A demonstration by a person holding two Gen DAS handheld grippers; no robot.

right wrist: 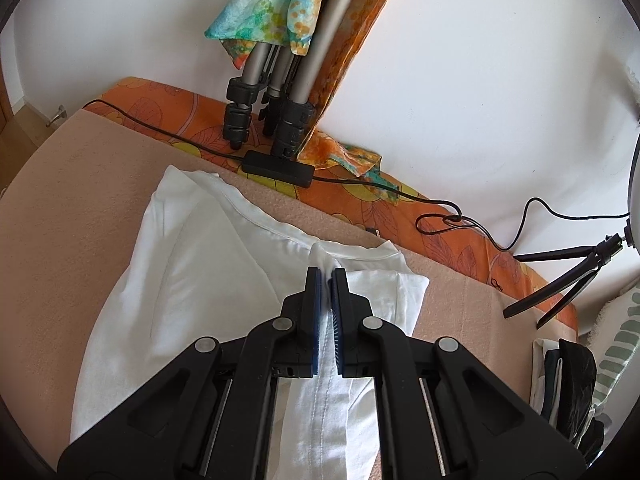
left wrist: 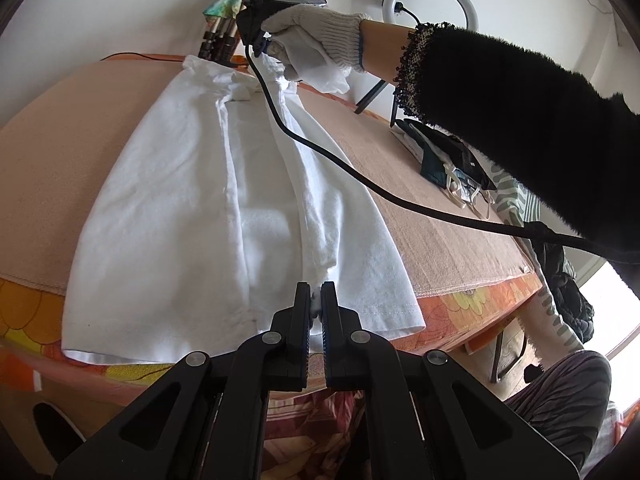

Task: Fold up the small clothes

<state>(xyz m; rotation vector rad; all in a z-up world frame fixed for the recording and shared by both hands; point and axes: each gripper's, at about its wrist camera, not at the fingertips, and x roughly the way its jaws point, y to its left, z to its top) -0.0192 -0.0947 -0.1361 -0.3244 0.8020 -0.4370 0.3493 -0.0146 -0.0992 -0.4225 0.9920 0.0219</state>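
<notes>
A white T-shirt [left wrist: 192, 208] lies lengthwise on the beige blanket [left wrist: 60, 152], its hem near me in the left wrist view. My left gripper [left wrist: 316, 292] is shut on a fold of the shirt near the hem. At the far end, a gloved hand holds my right gripper [left wrist: 260, 40] over the shirt's collar end. In the right wrist view my right gripper [right wrist: 327, 276] is shut on a raised fold of the white shirt [right wrist: 192, 264] near the collar.
A pile of dark and white clothes [left wrist: 448, 160] lies on the blanket at the right. A black cable [left wrist: 360, 184] crosses the shirt. Tripod legs [right wrist: 264, 116] and a black cable box [right wrist: 278, 168] stand by the wall. A ring light [left wrist: 432, 0] stands behind.
</notes>
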